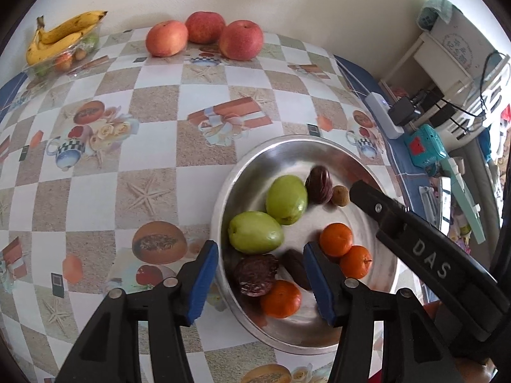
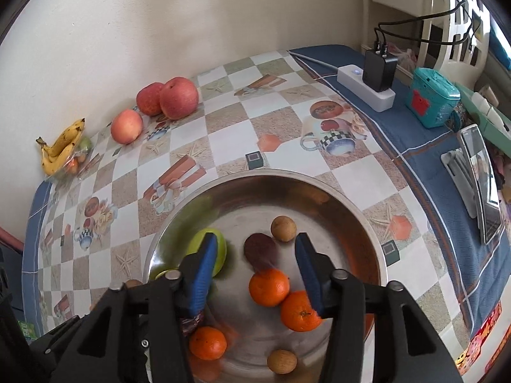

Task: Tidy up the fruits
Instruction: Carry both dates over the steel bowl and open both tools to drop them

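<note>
Both grippers hung over the steel bowl (image 1: 223, 204) at lower right of the left wrist view. The left gripper (image 1: 260, 279) stood open, empty, above a dark wrinkled fruit (image 1: 255, 274). The right gripper (image 2: 255, 274) likewise gaped, clasping nothing, over two oranges (image 2: 269, 286). Three apples (image 1: 204, 36) and bananas (image 1: 60, 35) lay along the upper edge.

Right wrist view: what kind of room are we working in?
Probably a home, not a lab: a patterned tablecloth on a table against a wall, a power strip with chargers, and household clutter alongside.
</note>
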`<state>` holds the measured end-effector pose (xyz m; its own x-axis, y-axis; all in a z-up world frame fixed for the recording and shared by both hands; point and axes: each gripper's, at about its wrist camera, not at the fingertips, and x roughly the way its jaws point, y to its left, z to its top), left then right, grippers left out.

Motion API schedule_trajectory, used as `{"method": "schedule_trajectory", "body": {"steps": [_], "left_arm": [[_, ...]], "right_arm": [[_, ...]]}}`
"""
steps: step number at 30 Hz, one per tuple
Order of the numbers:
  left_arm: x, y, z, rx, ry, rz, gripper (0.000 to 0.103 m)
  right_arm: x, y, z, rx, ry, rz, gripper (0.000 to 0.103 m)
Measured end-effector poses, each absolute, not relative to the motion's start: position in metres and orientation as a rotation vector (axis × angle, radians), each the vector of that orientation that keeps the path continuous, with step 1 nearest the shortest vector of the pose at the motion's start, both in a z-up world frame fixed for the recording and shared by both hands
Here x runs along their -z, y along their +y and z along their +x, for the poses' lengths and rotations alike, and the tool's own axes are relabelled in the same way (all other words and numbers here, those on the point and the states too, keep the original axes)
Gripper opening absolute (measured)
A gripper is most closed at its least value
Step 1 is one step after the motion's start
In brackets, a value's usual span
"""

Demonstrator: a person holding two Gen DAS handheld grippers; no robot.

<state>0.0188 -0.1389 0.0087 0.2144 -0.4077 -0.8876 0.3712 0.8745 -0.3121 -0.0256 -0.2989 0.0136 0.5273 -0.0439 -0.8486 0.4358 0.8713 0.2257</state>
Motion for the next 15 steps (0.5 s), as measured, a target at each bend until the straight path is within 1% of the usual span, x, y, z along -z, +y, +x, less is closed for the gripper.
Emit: {"method": "schedule_trajectory", "body": {"steps": [1, 3, 4, 6, 7, 8, 9, 11, 14, 15], "left_arm": [[-0.007, -0.136, 0.021, 0.527, 1.246, -0.039, 0.065], [-0.004, -0.129, 0.026, 0.487, 1.248, -0.046, 0.077], [-0.002, -0.124, 0.028, 0.457, 1.25, -0.047, 0.079], [0.003, -0.113, 0.035, 0.394, 1.261, -0.047, 0.087], [0.005, -0.109, 0.037, 0.371, 1.265, -0.047, 0.089], [0.007, -0.103, 0.039, 0.348, 1.265, -0.049, 0.095], [0.009, -0.097, 0.043, 0.316, 1.257, -0.052, 0.102], [0.011, -0.088, 0.047, 0.271, 1.237, -0.049, 0.103], [0.014, -0.077, 0.055, 0.214, 1.204, -0.012, 0.103], [0.015, -0.074, 0.058, 0.206, 1.191, -0.001, 0.103]], "right_arm": [[-0.014, -0.299, -0.026, 0.299, 0.982, 0.44, 0.053], [-0.014, -0.298, -0.026, 0.296, 0.984, 0.437, 0.054], [-0.013, -0.297, -0.025, 0.297, 0.994, 0.432, 0.057], [-0.011, -0.296, -0.024, 0.3, 1.006, 0.42, 0.066], [-0.01, -0.295, -0.024, 0.3, 1.008, 0.413, 0.067], [-0.009, -0.294, -0.024, 0.299, 1.013, 0.405, 0.071], [-0.008, -0.294, -0.024, 0.3, 1.015, 0.398, 0.078], [-0.007, -0.292, -0.024, 0.306, 1.015, 0.38, 0.086], [-0.002, -0.288, -0.023, 0.309, 1.037, 0.342, 0.089], [-0.001, -0.288, -0.023, 0.309, 1.044, 0.337, 0.095]]}}
